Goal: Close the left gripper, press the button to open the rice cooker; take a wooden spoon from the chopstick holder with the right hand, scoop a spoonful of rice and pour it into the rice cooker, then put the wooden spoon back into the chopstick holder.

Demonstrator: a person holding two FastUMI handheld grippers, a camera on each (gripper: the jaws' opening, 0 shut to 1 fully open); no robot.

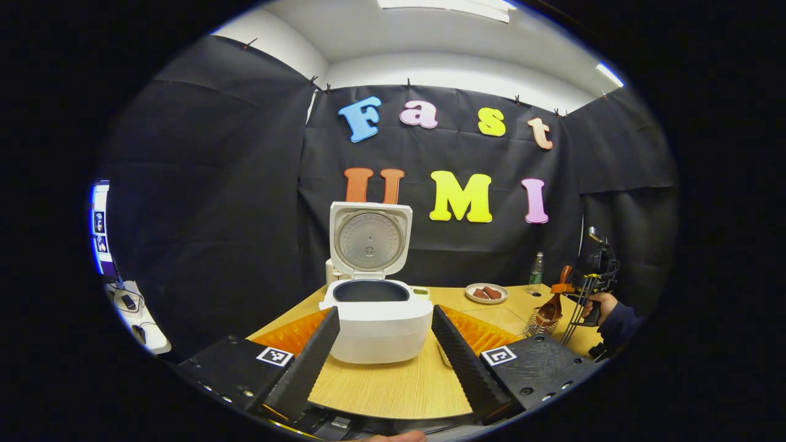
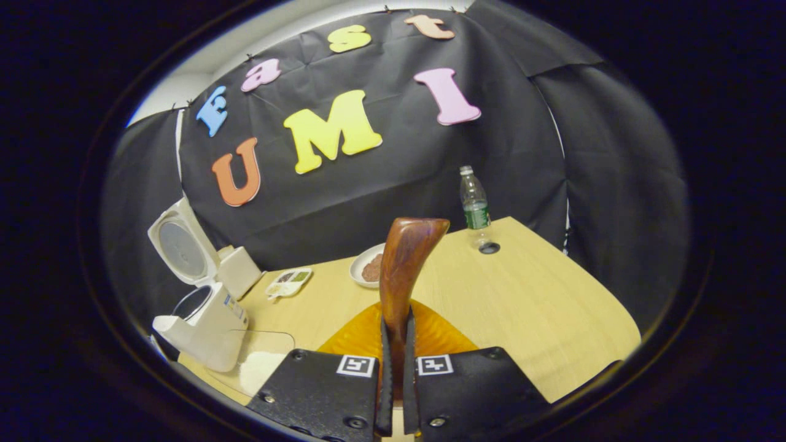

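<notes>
The rice cooker (image 1: 379,319) stands open on the wooden table (image 1: 393,387), its lid (image 1: 369,238) tipped upright at the back and the dark inner pot bare at the top; in the right gripper view the same rice cooker (image 2: 206,319) sits at the far left of the table (image 2: 540,307), lid raised. The left gripper (image 1: 385,350) hovers in front of the cooker with its two fingers spread wide, holding nothing, the white body of the cooker showing between them. The wooden spoon (image 2: 402,270) is clamped in the right gripper (image 2: 396,380), whose fingers are drawn narrow against the handle on both sides, the brown handle rising upright and curving at its top. In the left gripper view the right gripper (image 1: 574,294) is at the right edge of the table, held by a hand (image 1: 602,305) in a dark sleeve, with the spoon (image 1: 551,307) hanging bowl-down over the wire chopstick holder (image 1: 540,324); whether the bowl touches the holder cannot be told. Just beside the cooker lies a clear container with white rice (image 2: 258,362). An orange mat (image 2: 362,334) lies under the right gripper. Farther back are a small white plate (image 2: 368,265) with brown food, a small packet (image 2: 288,282) near the cooker, and a plastic bottle (image 2: 475,205) standing near the wall.
</notes>
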